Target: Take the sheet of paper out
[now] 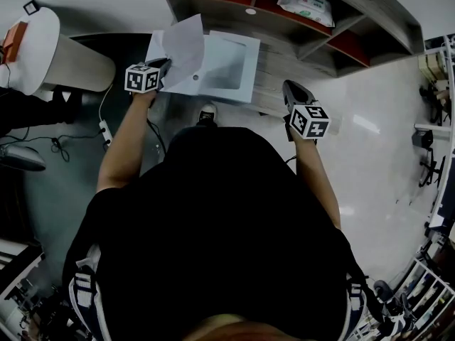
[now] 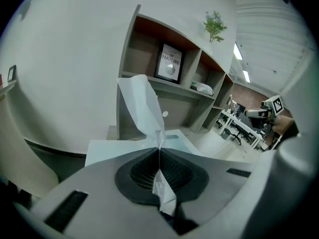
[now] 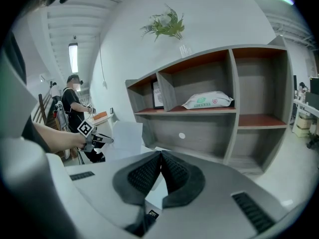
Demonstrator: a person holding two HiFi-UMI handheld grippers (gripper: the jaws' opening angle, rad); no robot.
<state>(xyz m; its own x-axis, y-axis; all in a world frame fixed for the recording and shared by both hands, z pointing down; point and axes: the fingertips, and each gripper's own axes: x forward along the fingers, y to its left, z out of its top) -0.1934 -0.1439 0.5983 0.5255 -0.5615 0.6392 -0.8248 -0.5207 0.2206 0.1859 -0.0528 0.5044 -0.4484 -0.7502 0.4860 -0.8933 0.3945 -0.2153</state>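
My left gripper (image 1: 165, 67) is shut on a white sheet of paper (image 1: 183, 48), which hangs lifted over the left part of a flat white machine (image 1: 231, 66). In the left gripper view the sheet (image 2: 142, 108) stands up out of the closed pads (image 2: 172, 171), and its lower corner hangs behind them. The machine's top (image 2: 124, 148) lies below. My right gripper (image 1: 290, 89) hovers to the right of the machine, shut, with nothing between its pads (image 3: 174, 176). From the right gripper view I see the left gripper (image 3: 97, 139) holding the sheet (image 3: 124, 133).
A grey shelf unit (image 1: 313, 38) stands behind the machine, with a pack of wipes (image 1: 304, 4) and a framed picture (image 2: 169, 63) in it. A round white seat (image 1: 67, 59) stands at the left. A power strip (image 1: 105, 128) and cables lie on the floor.
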